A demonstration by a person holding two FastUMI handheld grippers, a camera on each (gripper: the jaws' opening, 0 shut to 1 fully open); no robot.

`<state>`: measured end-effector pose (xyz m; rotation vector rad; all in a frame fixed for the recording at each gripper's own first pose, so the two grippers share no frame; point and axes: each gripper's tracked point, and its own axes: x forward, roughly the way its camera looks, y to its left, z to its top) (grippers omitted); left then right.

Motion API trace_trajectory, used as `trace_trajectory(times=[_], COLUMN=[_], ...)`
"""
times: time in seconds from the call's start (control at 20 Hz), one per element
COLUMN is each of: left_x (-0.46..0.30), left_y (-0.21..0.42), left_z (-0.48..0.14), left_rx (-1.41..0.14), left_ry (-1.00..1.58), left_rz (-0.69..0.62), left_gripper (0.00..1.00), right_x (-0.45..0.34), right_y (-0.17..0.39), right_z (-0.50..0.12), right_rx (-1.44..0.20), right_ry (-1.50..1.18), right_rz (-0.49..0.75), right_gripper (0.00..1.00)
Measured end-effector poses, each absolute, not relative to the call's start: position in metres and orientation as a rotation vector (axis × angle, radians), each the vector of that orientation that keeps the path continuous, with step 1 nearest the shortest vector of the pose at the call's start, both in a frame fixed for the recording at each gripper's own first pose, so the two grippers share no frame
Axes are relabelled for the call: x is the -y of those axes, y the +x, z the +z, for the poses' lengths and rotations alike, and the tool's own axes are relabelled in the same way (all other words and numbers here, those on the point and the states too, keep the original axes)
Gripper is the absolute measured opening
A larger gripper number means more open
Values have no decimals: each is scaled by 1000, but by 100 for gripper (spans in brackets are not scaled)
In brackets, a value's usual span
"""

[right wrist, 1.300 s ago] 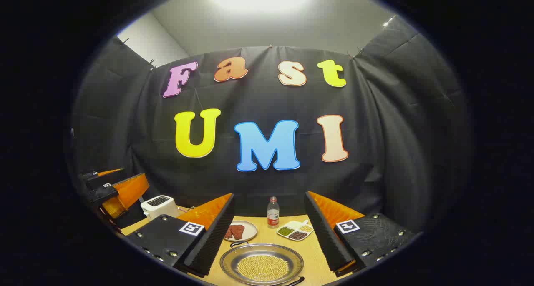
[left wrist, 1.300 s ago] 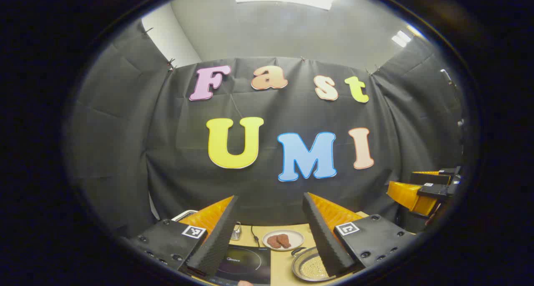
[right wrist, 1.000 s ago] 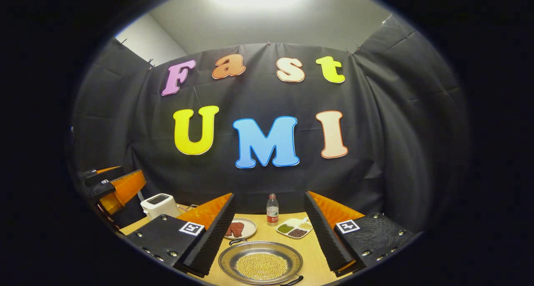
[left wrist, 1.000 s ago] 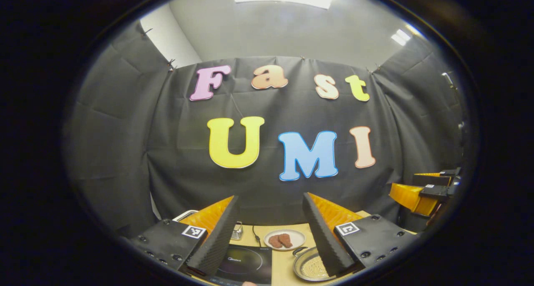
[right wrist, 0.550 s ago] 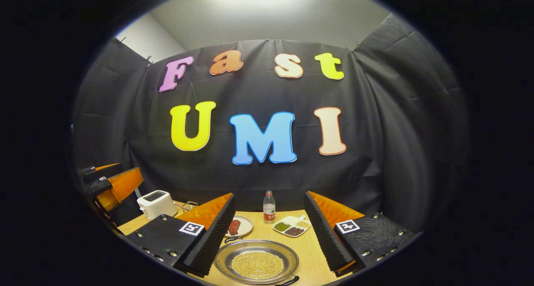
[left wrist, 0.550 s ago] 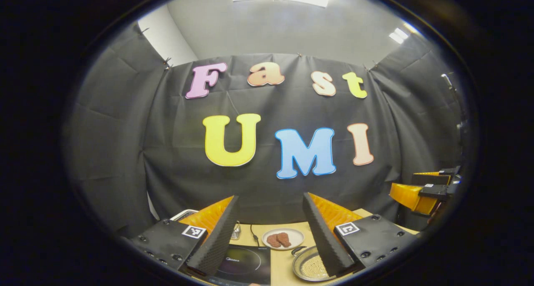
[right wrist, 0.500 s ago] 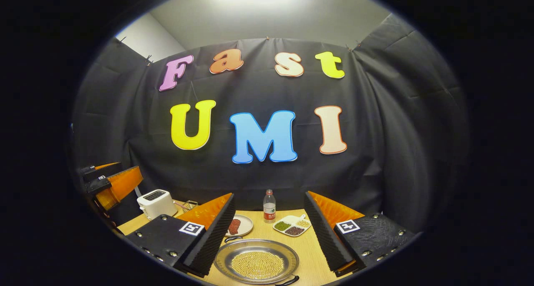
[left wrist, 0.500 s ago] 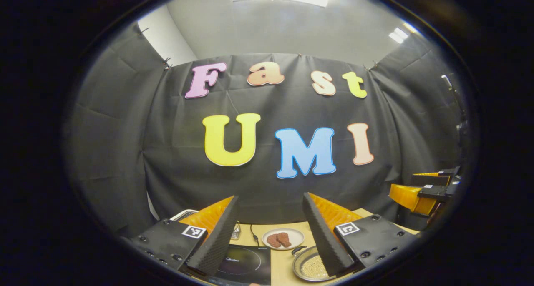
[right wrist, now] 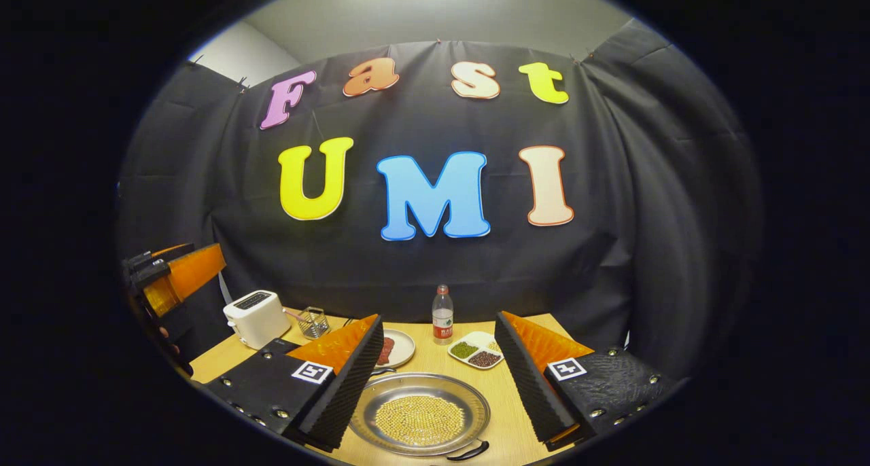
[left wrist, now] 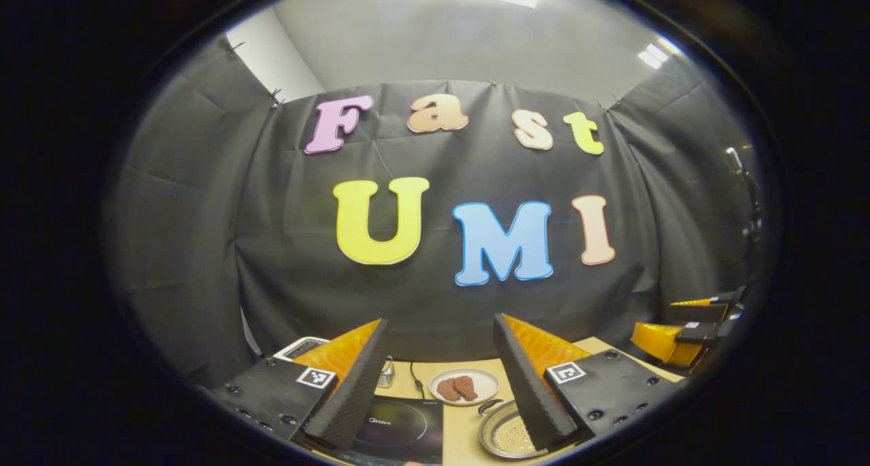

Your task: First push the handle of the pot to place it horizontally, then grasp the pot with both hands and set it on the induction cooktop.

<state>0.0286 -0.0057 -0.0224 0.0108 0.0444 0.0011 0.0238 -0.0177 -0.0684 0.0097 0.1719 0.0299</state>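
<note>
Left gripper (left wrist: 440, 384): held up above the desk (left wrist: 462, 428), fingers spread wide apart, nothing gripped between them. It's also seen far off at the left edge of the right gripper view (right wrist: 178, 274).

Right gripper (right wrist: 438, 378): held above the desk too, fingers released and wide apart, nothing clamped. It's spotted at the far right edge of the left gripper view (left wrist: 686, 323).

Pot (right wrist: 420, 414): a shallow metal pan, sat flat on the desk right below the right gripper's fingers, filled with small yellowish beans (right wrist: 419, 420). One dark handle (right wrist: 469, 450) is seen on the near rim, another (right wrist: 382, 371) on the far rim. In the left gripper view the pot (left wrist: 503, 435) is partly hidden behind that gripper's right finger.

Induction cooktop (left wrist: 397, 428): a dark flat panel, placed just left of the pot, apart from it.

Other stuff on the desk: plate with reddish pieces (left wrist: 464, 386), a bottle (right wrist: 442, 314), a divided dish of beans (right wrist: 477, 352), a white toaster (right wrist: 256, 317), a small wire basket (right wrist: 312, 322).
</note>
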Motion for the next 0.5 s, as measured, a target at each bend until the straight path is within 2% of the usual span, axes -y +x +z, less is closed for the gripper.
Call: trace_trajectory(times=[0.5], left_x=[13], left_y=[38], left_z=[-31], left_rx=[-65], left_ry=[36], left_rz=[-7], left_gripper=[99], right_x=[7], right_y=[12], right_z=[-176], right_rx=[-459], right_ry=[60], right_rz=[102], right_gripper=[100])
